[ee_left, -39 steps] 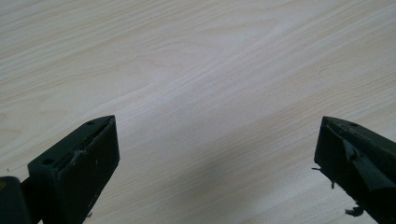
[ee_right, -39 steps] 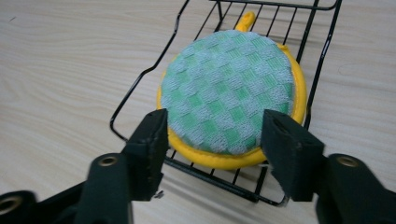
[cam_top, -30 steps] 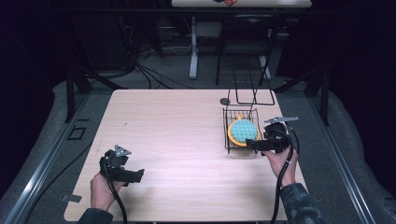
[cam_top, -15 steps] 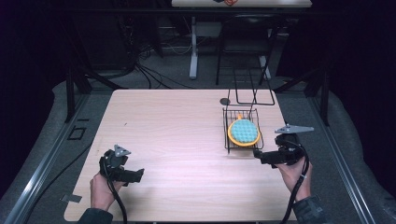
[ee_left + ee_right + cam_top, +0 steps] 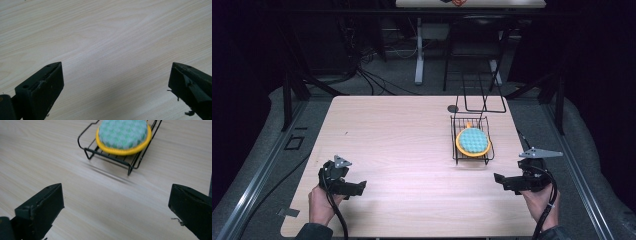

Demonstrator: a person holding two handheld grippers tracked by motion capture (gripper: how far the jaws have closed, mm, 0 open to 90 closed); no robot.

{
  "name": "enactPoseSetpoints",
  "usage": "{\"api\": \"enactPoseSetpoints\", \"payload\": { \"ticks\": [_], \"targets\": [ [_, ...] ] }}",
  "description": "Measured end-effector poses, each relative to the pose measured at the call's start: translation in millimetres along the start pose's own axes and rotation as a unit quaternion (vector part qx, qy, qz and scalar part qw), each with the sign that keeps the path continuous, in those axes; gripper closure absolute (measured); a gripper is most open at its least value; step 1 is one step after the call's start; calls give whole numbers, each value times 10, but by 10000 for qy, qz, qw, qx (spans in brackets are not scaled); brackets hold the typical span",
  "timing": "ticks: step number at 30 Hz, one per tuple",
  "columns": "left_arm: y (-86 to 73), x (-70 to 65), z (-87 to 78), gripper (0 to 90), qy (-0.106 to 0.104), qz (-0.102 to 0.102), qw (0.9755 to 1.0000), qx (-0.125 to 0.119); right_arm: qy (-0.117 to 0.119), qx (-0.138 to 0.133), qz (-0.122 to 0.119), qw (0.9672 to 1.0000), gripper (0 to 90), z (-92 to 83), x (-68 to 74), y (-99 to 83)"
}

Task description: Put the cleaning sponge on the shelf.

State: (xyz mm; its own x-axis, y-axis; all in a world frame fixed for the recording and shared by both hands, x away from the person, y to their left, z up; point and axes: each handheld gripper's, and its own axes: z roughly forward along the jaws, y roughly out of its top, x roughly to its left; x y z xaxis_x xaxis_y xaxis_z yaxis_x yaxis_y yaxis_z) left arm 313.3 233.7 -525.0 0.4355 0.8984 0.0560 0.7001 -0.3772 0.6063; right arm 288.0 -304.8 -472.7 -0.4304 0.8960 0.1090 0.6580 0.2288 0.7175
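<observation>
1. Nearest the person, at 7 o'clock on the table [image 5: 402,135], the left gripper [image 5: 354,187] rests in the hand just as it did a second ago. Its jaws stand wide apart over bare wood in the left gripper view, nothing between them.

2. Over at 4 o'clock, here is the change: the right gripper [image 5: 504,181] has pulled back toward the near edge. A second ago it sat right against the rack's near side; now it is well clear, low by the table's corner.

3. Its jaws are spread wide and empty. In the right gripper view the rack [image 5: 110,153] lies ahead at 12 o'clock, with open table between it and the jaw tips.

4. Farther out, at 2 o'clock on the table, the black wire rack [image 5: 472,150] stands flat, and the yellow dish [image 5: 473,141] with the blue-green patterned pad lies inside it, resting on the wires.

5. My read: the dish is delivered and let go, and this retreat looks like the close of the placing step. Nothing appears left in hand.

6. Beyond the rack, a second wire frame [image 5: 484,97] stands at the far edge, with a small dark disc [image 5: 453,108] beside it, both untouched.
</observation>
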Motion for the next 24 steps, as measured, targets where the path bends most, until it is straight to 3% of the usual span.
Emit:
{"api": "enactPoseSetpoints", "payload": {
  "ticks": [4, 12, 24],
  "targets": [
    [1, -2, 7, 1, -28, 6, 10000, 9, -10, 219, 65, 9997, 0, 56, -40, -171],
    [9, -17, 25, 1, -89, 77, 9999, 42, -78, 705, -114, 9974, 2, 254, -53, -399],
    [13, -26, 63, 1, -208, 61, 9997, 57, -105, 736, 30, 9972, 8, 280, -135, -418]
  ]
}}
